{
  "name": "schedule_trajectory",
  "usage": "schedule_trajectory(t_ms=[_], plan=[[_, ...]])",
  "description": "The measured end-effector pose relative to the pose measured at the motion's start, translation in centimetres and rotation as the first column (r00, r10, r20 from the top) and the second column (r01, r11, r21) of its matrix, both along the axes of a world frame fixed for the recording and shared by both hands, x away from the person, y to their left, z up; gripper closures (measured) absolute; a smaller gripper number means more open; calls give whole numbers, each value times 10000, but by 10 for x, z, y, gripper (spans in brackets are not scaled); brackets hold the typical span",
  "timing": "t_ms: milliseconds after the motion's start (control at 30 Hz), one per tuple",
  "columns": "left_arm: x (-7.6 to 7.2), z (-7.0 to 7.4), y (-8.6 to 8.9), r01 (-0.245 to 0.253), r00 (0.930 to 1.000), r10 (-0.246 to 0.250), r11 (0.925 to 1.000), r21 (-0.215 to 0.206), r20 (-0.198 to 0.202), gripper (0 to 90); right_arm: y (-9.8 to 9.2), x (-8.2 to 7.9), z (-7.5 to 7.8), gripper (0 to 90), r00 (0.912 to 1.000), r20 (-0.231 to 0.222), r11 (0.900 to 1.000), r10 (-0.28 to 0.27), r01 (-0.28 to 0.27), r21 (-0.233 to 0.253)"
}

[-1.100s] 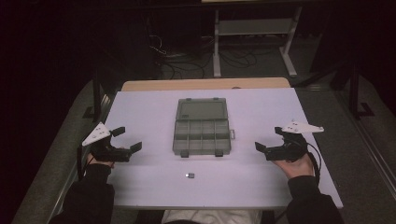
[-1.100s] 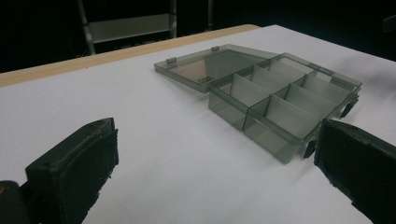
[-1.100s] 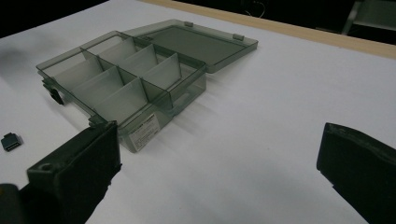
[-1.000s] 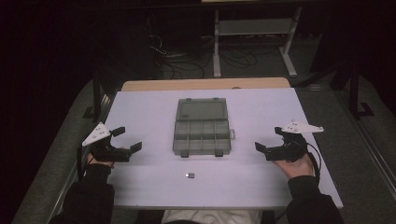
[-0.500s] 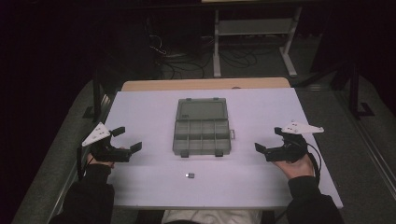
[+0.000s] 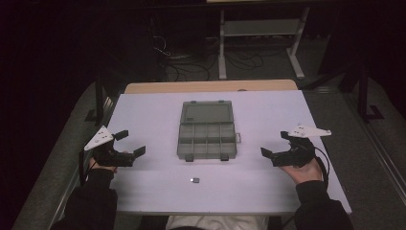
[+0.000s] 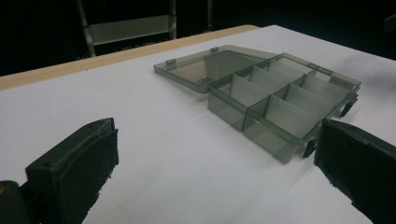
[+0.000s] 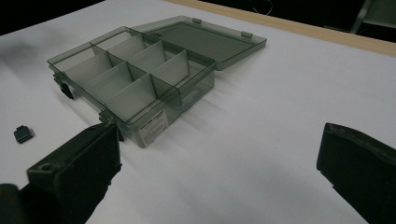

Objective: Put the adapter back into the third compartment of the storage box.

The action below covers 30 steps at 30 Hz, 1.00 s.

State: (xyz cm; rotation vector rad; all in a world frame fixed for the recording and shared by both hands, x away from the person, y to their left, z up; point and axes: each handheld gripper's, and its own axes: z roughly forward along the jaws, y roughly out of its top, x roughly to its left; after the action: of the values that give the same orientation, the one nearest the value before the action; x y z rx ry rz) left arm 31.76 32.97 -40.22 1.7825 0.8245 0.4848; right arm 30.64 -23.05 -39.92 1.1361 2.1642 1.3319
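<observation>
Compartment box (image 6: pixel 207 129) lies lid-open, long axis running 12 to 6 o'clock, lid toward 12. Left gripper (image 6: pixel 128 143) and right gripper (image 6: pixel 273 146): jaws spread wide, grasping nothing, flanking it at 9 and 3.

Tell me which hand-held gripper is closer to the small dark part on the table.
Left, though not by much. The left hand-held gripper sits to the part's left and slightly farther up the table; the right hand-held gripper is off to its right, a bit farther away.

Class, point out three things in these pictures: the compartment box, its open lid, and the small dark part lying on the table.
Box (image 6: pixel 207 141), high view, on a middle divider.
Lid (image 8: pixel 212 39), right gripper view, on its flat inner face.
Small part (image 6: pixel 194 180), high view, on its top.
</observation>
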Motion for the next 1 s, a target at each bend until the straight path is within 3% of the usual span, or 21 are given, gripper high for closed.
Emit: schedule_trajectory(t_ms=[633, 1000], plan=[[-1, 0, 0, -12, 10000, 12, 10000, 87, 11, 0, 26, 2, 25, 0, 9946, 179, 9941, 1022, -1014, -378], [-1, 0, 0, -12, 10000, 12, 9999, 107, 16, 0, 41, 1, 26, 0, 9884, 80, 9864, 1514, -1505, -659]])
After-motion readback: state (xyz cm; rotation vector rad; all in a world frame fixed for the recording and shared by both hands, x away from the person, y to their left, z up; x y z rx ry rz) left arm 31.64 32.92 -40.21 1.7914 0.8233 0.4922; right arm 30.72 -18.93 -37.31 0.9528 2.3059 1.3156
